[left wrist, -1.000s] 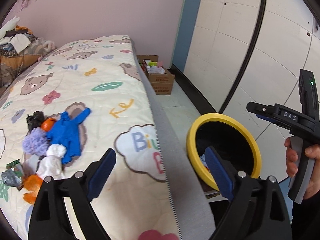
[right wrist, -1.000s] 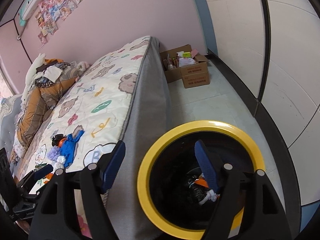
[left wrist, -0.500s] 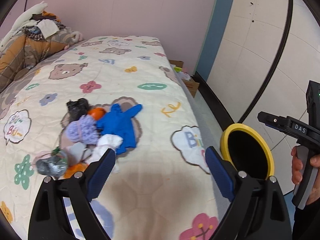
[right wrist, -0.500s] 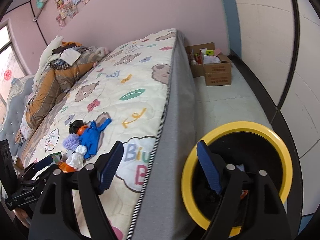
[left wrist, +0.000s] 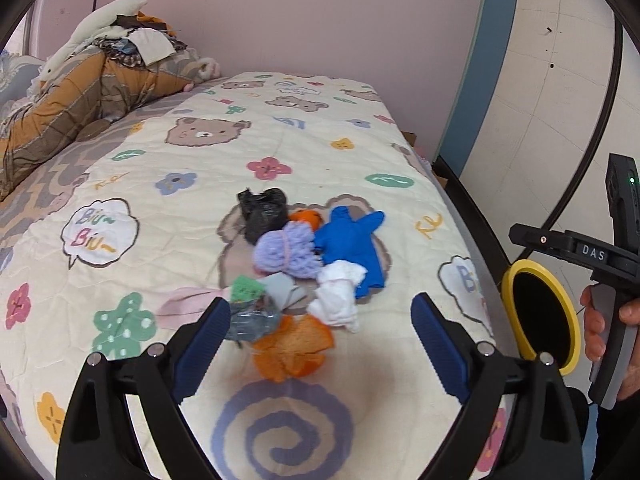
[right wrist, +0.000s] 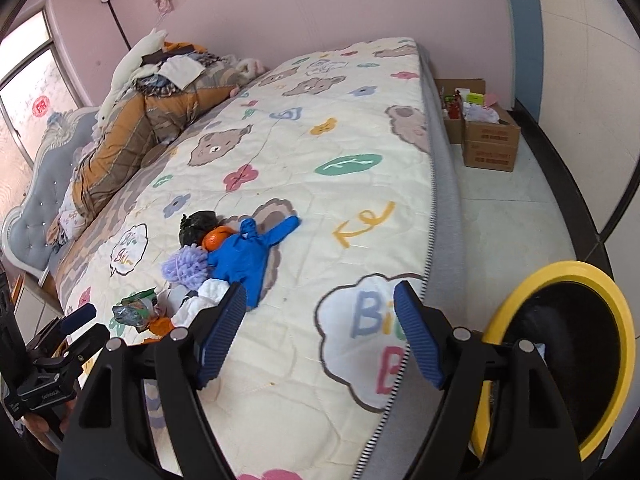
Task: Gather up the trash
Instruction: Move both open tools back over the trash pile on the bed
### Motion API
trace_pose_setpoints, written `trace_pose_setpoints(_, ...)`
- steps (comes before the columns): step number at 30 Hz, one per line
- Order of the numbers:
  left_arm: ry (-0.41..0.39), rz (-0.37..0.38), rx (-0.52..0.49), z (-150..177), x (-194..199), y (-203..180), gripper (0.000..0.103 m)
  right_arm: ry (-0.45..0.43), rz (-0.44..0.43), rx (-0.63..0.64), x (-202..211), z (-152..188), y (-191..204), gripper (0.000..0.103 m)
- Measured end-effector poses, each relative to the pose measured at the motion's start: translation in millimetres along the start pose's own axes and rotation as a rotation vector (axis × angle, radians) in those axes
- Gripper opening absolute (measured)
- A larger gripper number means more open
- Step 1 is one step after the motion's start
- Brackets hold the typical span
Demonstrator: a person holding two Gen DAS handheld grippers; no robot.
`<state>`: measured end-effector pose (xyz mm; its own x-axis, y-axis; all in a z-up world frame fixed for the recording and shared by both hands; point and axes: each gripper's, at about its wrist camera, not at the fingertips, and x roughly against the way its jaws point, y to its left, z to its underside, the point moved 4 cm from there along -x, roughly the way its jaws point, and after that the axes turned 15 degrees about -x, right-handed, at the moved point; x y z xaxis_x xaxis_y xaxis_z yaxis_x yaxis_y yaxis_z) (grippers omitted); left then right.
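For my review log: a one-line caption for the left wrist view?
Open left claw hovers over trash pile on the bed.

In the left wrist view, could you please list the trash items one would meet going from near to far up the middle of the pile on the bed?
Orange crumpled paper → white tissue wad → purple fuzzy ball → black plastic bag.
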<state>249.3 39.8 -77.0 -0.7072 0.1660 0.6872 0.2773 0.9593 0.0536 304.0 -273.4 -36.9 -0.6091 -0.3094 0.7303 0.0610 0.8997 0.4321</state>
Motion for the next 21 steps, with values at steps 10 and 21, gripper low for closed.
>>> trace_pose_setpoints(10, 0.030, -0.027, 0.048, 20.2, -4.5, 38.0, 0.088, 0.089, -0.004, 0.044, -61.3, 2.8, 44.8, 0.073)
trace_pose_setpoints(21, 0.066, -0.025, 0.073, 39.7, -22.1, 62.4, 0.088, 0.185, 0.028, 0.090, -133.2, 8.3, 78.0, 0.074)
